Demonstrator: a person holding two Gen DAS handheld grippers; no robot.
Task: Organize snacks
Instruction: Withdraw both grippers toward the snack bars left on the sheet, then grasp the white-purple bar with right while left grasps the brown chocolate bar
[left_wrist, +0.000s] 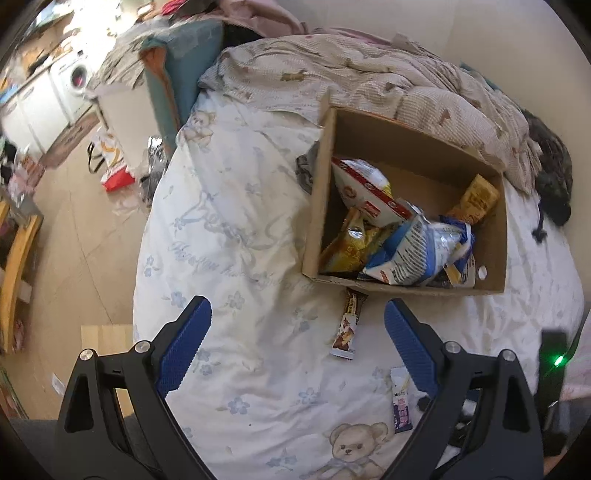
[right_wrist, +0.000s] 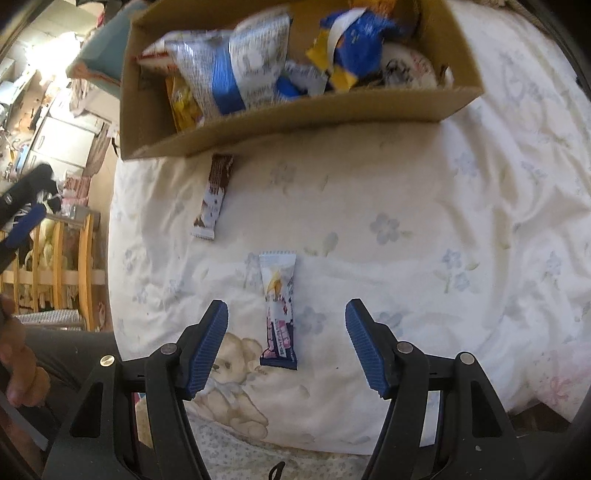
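A cardboard box (left_wrist: 314, 221) (right_wrist: 280, 122) lies on the bed and holds several snack bags. A brown-and-white snack bar (left_wrist: 347, 325) (right_wrist: 214, 195) lies on the sheet just in front of the box. A white-and-purple snack bar (left_wrist: 400, 402) (right_wrist: 279, 314) lies nearer to me. My left gripper (left_wrist: 297, 314) is open and empty above the sheet, left of the brown bar. My right gripper (right_wrist: 286, 317) is open, and the purple bar lies between its fingers on the sheet. The left gripper's blue fingertip (right_wrist: 26, 225) shows at the right wrist view's left edge.
The bed has a white floral sheet with a teddy bear print (left_wrist: 354, 446) (right_wrist: 225, 373). A beige quilt (left_wrist: 369, 81) is bunched behind the box. A dark cat-like shape (left_wrist: 554, 177) lies at the far right. Wooden floor, bags and furniture are to the left (left_wrist: 74, 221).
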